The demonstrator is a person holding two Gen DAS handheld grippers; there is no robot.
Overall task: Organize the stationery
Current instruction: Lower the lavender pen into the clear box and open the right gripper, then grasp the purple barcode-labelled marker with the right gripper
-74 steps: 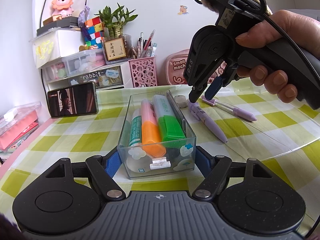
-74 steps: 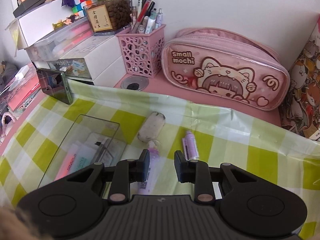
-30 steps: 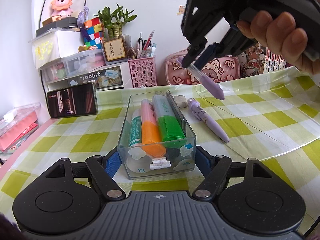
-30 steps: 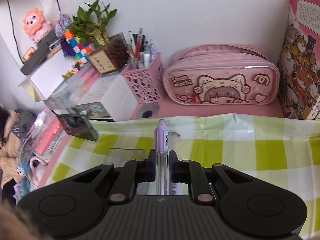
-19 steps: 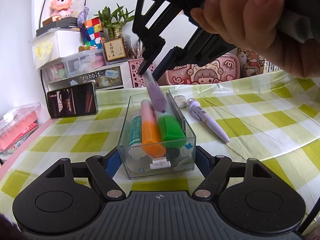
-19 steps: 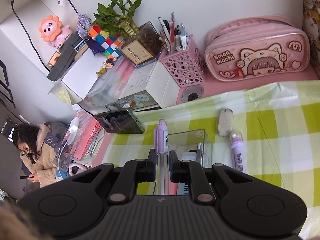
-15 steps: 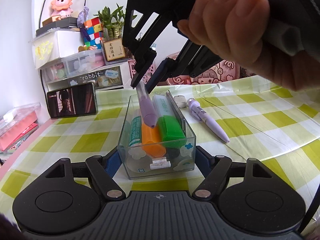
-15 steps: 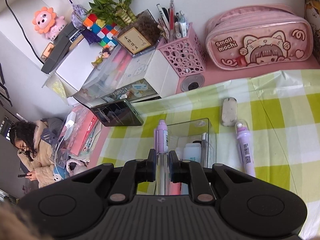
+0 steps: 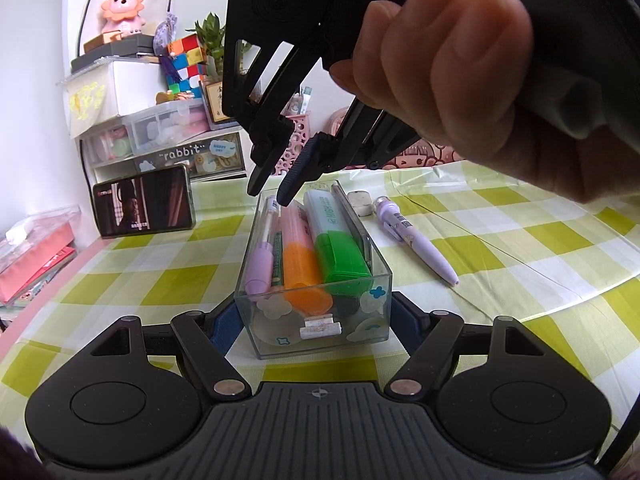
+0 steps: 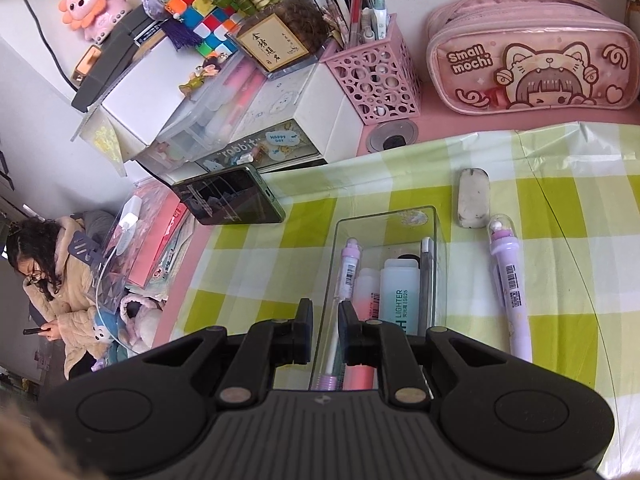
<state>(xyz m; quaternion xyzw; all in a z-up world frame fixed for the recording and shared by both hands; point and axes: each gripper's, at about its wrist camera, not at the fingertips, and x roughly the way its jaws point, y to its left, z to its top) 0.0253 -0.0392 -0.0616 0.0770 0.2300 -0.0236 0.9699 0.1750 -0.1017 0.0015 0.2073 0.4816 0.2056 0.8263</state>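
Note:
A clear plastic box (image 9: 372,300) stands on the checked cloth, held between the fingers of my left gripper (image 9: 314,320). It holds an orange-capped pink highlighter (image 9: 302,268), a green-capped highlighter (image 9: 340,256) and a purple pen (image 9: 260,260) along its left wall. My right gripper (image 9: 267,196) hovers open and empty just above the box's far end. In the right wrist view the right gripper (image 10: 325,330) is over the box (image 10: 436,216) and the purple pen (image 10: 347,268) lies inside. A second purple pen (image 10: 510,288) and a white eraser (image 10: 474,198) lie on the cloth to the right.
A phone (image 9: 144,202) leans at the back left. Behind it stand storage drawers (image 9: 168,148), a pink mesh pen holder (image 10: 374,76) and a pink pencil case (image 10: 528,44). A pink box (image 9: 32,256) sits off the table's left edge.
My right gripper carried the purple pen over the box, lowered it and opened. The pen now lies in the box along its left wall. The left gripper has not moved.

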